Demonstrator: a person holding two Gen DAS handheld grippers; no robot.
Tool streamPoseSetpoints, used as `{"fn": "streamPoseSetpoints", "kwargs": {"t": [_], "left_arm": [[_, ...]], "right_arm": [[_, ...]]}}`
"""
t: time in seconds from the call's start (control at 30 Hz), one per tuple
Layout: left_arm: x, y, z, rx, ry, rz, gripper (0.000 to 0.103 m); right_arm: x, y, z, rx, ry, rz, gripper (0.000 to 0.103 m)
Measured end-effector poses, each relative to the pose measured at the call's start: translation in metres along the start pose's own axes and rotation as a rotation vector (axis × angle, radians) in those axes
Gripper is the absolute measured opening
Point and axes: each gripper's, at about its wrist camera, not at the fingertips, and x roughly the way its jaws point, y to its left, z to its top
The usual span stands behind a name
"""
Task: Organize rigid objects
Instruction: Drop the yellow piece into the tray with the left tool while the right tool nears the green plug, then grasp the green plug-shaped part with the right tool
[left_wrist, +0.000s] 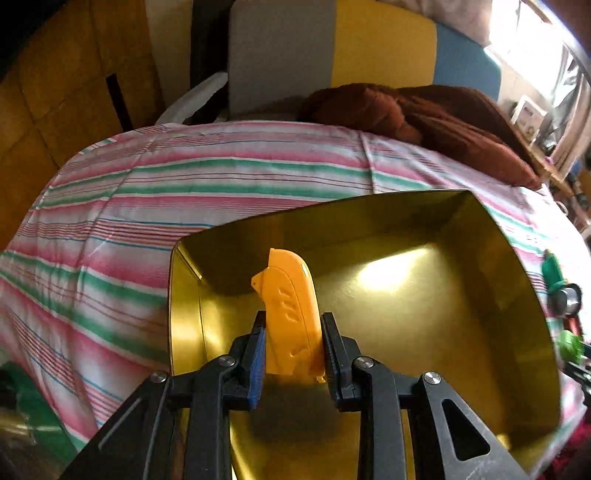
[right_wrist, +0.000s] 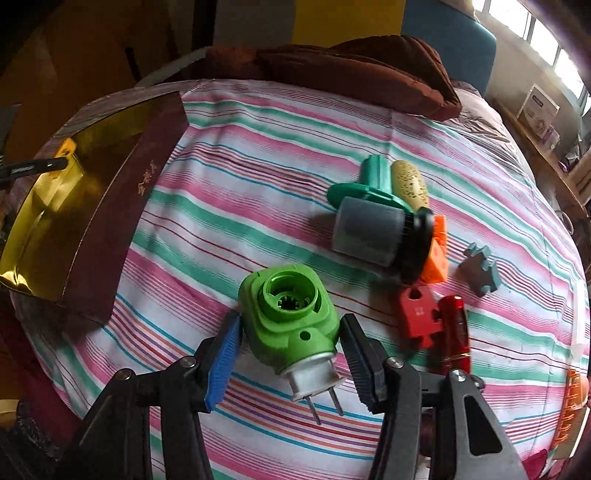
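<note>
My left gripper (left_wrist: 291, 317) is shut on a yellow plastic piece (left_wrist: 286, 291) and holds it upright over the open box (left_wrist: 424, 295) with the shiny gold lining. In the right wrist view the same box (right_wrist: 110, 221) has dark red outer walls and lies at the left on the striped bedsheet (right_wrist: 258, 166). A lime-green plug adapter (right_wrist: 291, 317) with a grey two-pin plug lies on the sheet. My right gripper (right_wrist: 291, 323) points down at it, with both pads against the sides of its green body.
To the right of the adapter lie a green and grey roller tool (right_wrist: 365, 229), a yellow speckled cylinder (right_wrist: 410, 181), an orange piece (right_wrist: 437, 251), a grey puzzle piece (right_wrist: 480, 269), a red puzzle piece (right_wrist: 419, 314) and a red tube (right_wrist: 456, 332). A brown blanket (right_wrist: 351, 70) lies at the back.
</note>
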Motion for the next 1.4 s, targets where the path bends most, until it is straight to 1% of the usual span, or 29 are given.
{"fn": "streamPoseSetpoints", "kwargs": {"t": [0.13, 0.33, 0.37, 0.43, 0.5, 0.6, 0.67, 0.7, 0.73, 0.8, 0.87, 0.9, 0.97, 1.07, 1.1, 1.17, 1.23, 1.3, 1.4], "left_arm": [[0.015, 0.006, 0.013, -0.01, 0.021, 0.037, 0.028], [0.03, 0.013, 0.018, -0.019, 0.046, 0.08, 0.028], [0.031, 0.013, 0.018, -0.023, 0.045, 0.081, 0.029], [0.029, 0.015, 0.017, -0.029, 0.033, 0.074, 0.035], [0.02, 0.016, 0.014, -0.043, 0.008, 0.065, 0.049], [-0.002, 0.015, 0.008, -0.038, -0.039, 0.056, 0.051], [-0.024, 0.013, -0.001, -0.04, -0.089, 0.041, 0.051], [-0.038, 0.012, -0.007, -0.05, -0.117, 0.034, 0.053], [-0.053, 0.01, -0.017, -0.064, -0.145, 0.029, 0.056], [-0.075, 0.003, -0.033, -0.069, -0.183, 0.041, 0.074], [-0.099, -0.005, -0.054, -0.072, -0.24, 0.068, 0.08], [-0.107, -0.009, -0.063, -0.075, -0.254, 0.074, 0.084], [-0.124, -0.017, -0.081, -0.081, -0.275, 0.088, 0.09], [-0.138, -0.023, -0.099, -0.108, -0.29, 0.116, 0.093], [-0.141, -0.022, -0.104, -0.122, -0.289, 0.113, 0.093], [-0.145, -0.022, -0.111, -0.136, -0.284, 0.111, 0.094], [-0.147, -0.023, -0.116, -0.131, -0.278, 0.138, 0.094], [-0.149, -0.022, -0.12, -0.134, -0.276, 0.148, 0.094], [-0.151, -0.02, -0.125, -0.142, -0.274, 0.162, 0.094]], "right_arm": [[0.007, -0.002, -0.002, 0.007, 0.001, 0.013, 0.055], [0.007, -0.004, -0.002, 0.014, -0.011, 0.023, 0.055], [0.007, -0.004, -0.002, 0.015, -0.012, 0.024, 0.055], [0.007, -0.005, -0.002, 0.016, -0.012, 0.025, 0.055], [0.007, -0.005, -0.003, 0.018, -0.011, 0.024, 0.055], [0.007, -0.004, -0.002, 0.018, -0.009, 0.017, 0.055], [0.007, -0.003, -0.002, 0.022, -0.011, 0.009, 0.055], [0.007, -0.002, -0.002, 0.025, -0.014, 0.006, 0.055], [0.007, -0.002, -0.002, 0.029, -0.016, 0.002, 0.055], [0.007, -0.001, -0.002, 0.037, -0.021, -0.006, 0.055], [0.007, 0.001, -0.002, 0.047, -0.024, -0.015, 0.055], [0.007, 0.001, -0.003, 0.052, -0.026, -0.017, 0.055], [0.006, 0.002, -0.003, 0.07, -0.028, -0.023, 0.055], [0.002, 0.003, -0.001, 0.096, -0.038, -0.036, 0.055], [-0.001, 0.004, 0.0, 0.105, -0.048, -0.04, 0.055], [-0.009, 0.007, 0.003, 0.123, -0.072, -0.041, 0.054], [-0.02, 0.012, 0.009, 0.133, -0.107, -0.035, 0.054], [-0.031, 0.019, 0.016, 0.132, -0.136, -0.02, 0.054], [-0.046, 0.037, 0.03, 0.119, -0.175, 0.04, 0.054]]}}
